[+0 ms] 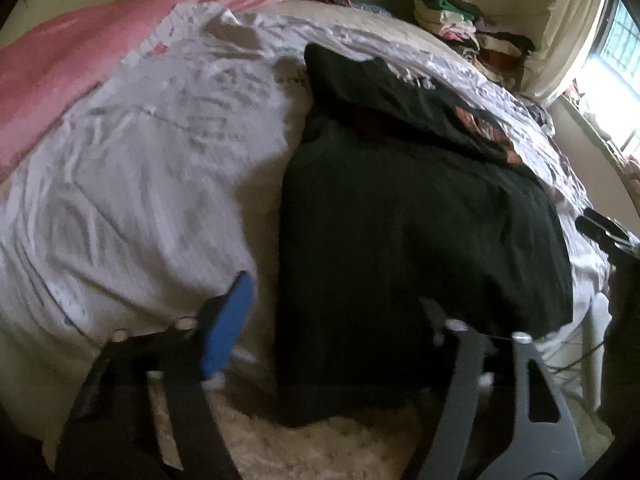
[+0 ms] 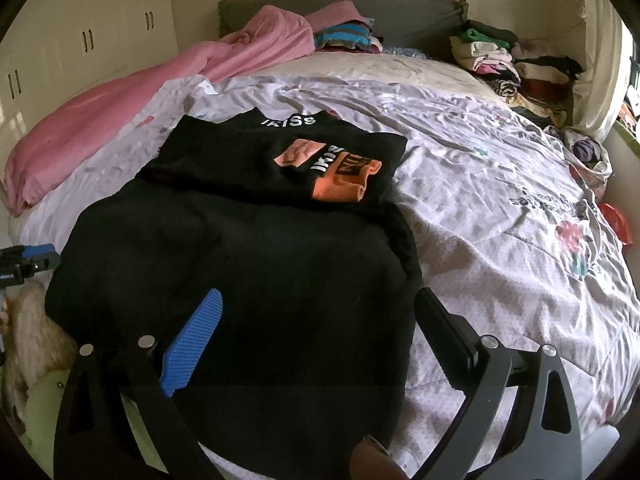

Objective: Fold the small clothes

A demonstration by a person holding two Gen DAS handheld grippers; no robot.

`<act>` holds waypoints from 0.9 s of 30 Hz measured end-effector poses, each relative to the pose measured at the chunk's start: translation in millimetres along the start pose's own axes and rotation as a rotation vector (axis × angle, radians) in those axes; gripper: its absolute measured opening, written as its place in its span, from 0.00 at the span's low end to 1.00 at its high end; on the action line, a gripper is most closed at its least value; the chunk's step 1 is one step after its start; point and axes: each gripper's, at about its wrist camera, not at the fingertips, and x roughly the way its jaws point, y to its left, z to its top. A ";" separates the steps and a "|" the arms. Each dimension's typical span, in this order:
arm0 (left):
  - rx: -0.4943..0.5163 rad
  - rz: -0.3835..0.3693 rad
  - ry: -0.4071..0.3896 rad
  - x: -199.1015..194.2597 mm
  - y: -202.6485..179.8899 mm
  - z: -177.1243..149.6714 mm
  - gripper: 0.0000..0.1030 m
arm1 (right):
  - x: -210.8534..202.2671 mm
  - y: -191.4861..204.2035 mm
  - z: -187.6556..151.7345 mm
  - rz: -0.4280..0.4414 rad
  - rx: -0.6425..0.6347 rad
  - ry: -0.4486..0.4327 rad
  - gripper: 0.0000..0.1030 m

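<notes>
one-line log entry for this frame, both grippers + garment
left gripper: open, astride black garment edge | right gripper: open, over near hem | garment: flat on bed

Dim daylight from the window (image 1: 616,52); left view motion-blurred, edges fisheye-bent

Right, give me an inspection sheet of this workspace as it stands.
Surface: bed with a wrinkled white printed cover.
Job's things: black garment spread at the near edge; black top with orange print lying across its far end.
Clutter: pink blanket; striped pile and mixed pile of clothes by the headboard.
Grippers: left gripper open, its blue pad clear of the garment's edge; right gripper open wide over the garment.
Cables: thin dark line by the left gripper, possibly a cable.
Surroundings: wardrobe doors, window, fluffy rug.
</notes>
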 end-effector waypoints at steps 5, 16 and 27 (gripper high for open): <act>-0.004 -0.020 0.040 4.3 -0.1 -12.5 0.36 | -0.7 -1.1 -2.8 -0.003 -0.002 0.004 0.93; -0.021 -0.020 0.114 17.4 3.3 -30.3 0.36 | 0.1 -8.9 -25.1 0.010 -0.012 0.069 0.93; -0.011 -0.008 0.099 19.8 3.4 -36.8 0.35 | -1.2 -31.3 -69.3 0.023 0.032 0.195 0.77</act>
